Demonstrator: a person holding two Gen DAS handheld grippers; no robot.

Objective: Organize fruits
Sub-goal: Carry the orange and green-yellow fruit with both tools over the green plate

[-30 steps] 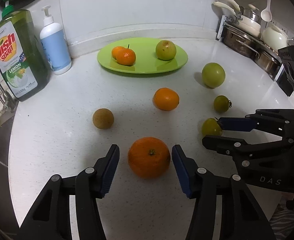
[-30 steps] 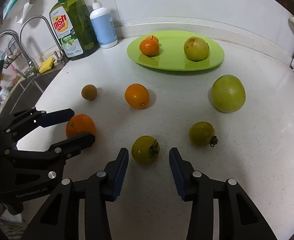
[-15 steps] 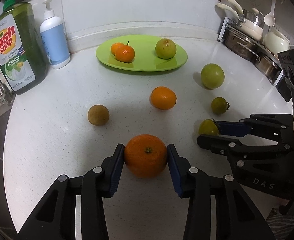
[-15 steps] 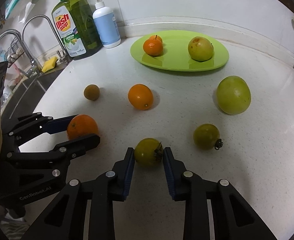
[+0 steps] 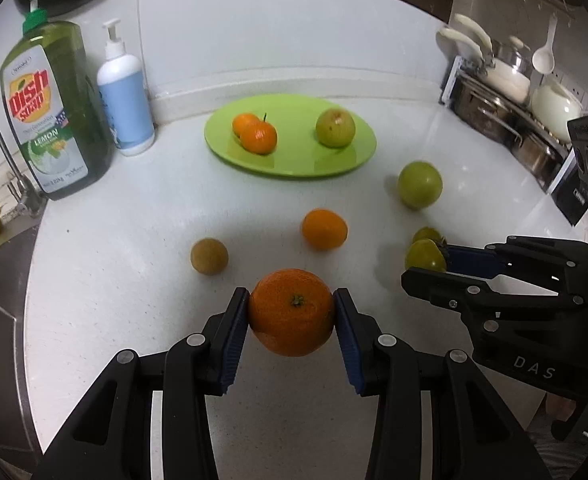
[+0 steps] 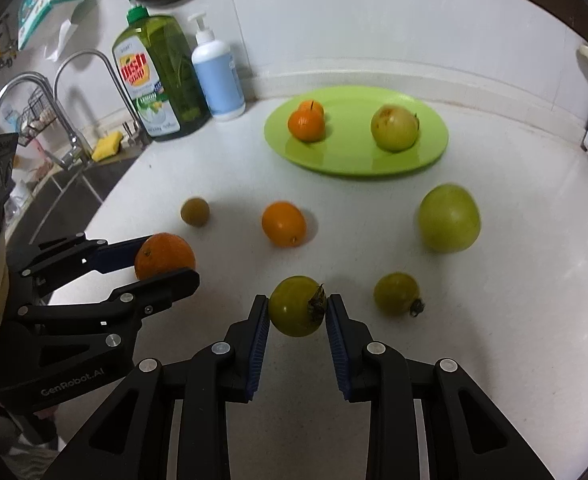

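My left gripper (image 5: 291, 312) is shut on a large orange (image 5: 291, 312) and holds it just above the white counter; it also shows in the right wrist view (image 6: 164, 255). My right gripper (image 6: 298, 308) is shut on a small green tomato (image 6: 297, 306), lifted slightly; it also shows in the left wrist view (image 5: 425, 255). A green plate (image 5: 294, 164) at the back holds two small oranges (image 5: 257, 135) and a yellow-green apple (image 5: 335, 127). Loose on the counter lie an orange (image 5: 324, 229), a brown round fruit (image 5: 209, 256), a big green fruit (image 5: 419, 185) and another green tomato (image 6: 397, 294).
A dish soap bottle (image 5: 49, 120) and a blue pump bottle (image 5: 125, 96) stand at the back left. A sink with taps (image 6: 53, 120) lies to the left. Pots and a rack (image 5: 506, 96) stand at the back right.
Both grippers closed on their fruit, the left on the large orange and the right on the green tomato, and lifted them a little off the counter.
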